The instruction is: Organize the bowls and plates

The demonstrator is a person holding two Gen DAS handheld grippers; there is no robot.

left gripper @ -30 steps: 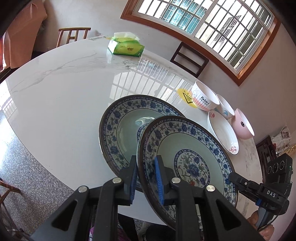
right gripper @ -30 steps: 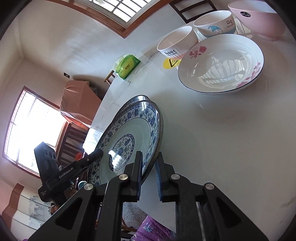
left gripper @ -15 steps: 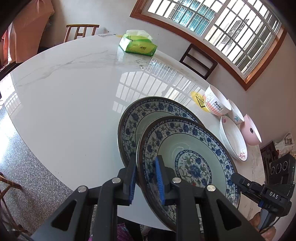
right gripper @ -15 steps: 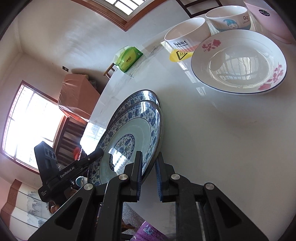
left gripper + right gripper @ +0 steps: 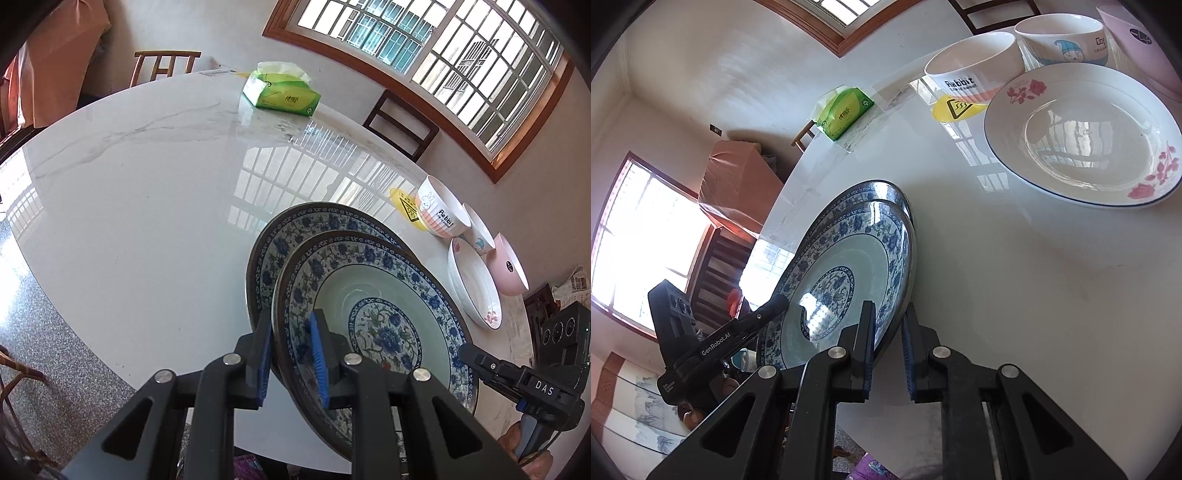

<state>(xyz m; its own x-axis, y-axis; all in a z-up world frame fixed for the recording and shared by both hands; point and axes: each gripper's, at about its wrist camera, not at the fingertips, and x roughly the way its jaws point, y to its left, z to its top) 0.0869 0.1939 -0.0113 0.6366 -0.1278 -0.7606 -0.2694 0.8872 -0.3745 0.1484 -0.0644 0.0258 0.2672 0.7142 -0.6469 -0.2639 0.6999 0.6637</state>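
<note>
Blue-and-white plate pair, held at the near edge of a white marble worktop

Room with grid-barred, wood-framed windows; glossy white marble worktop (image 5: 147, 192) with grey veining, wooden chairs at its far side.

Item 1: upper plate (image 5: 373, 321), round, dark rim, border of blue flowers and scrolls, pale celadon well, central blue floral medallion with green leaves and a touch of red. It sits tilted over the lower plate (image 5: 291, 229) of the same pattern, offset so the lower one's far border shows beyond it. Both are at the near edge of the worktop.

Left claw (image 5: 291, 362): blue pads closed on the near rim of the upper plate, one pad under, one on the patterned border. Right claw (image 5: 888, 354): pads clamped on the opposite rim of the same plate. Each claw shows in the other's camera; lettering "DAS" on the right one, "GenRobot.AI" on the left.

Other pieces, well apart to the right in the left view: white dish (image 5: 1082, 136) with blue rim line and pink roses; white bowl (image 5: 975, 66) with a rabbit drawing, printed "Rabbit"; white bowl (image 5: 1063, 37) with a blue cartoon figure, lettering only partly legible; pink bowl (image 5: 508, 269) with a dark round mark. Yellow warning sticker (image 5: 955, 107) beside the Rabbit bowl. Green tissue pack (image 5: 280, 94) at the far side, print unreadable
</note>
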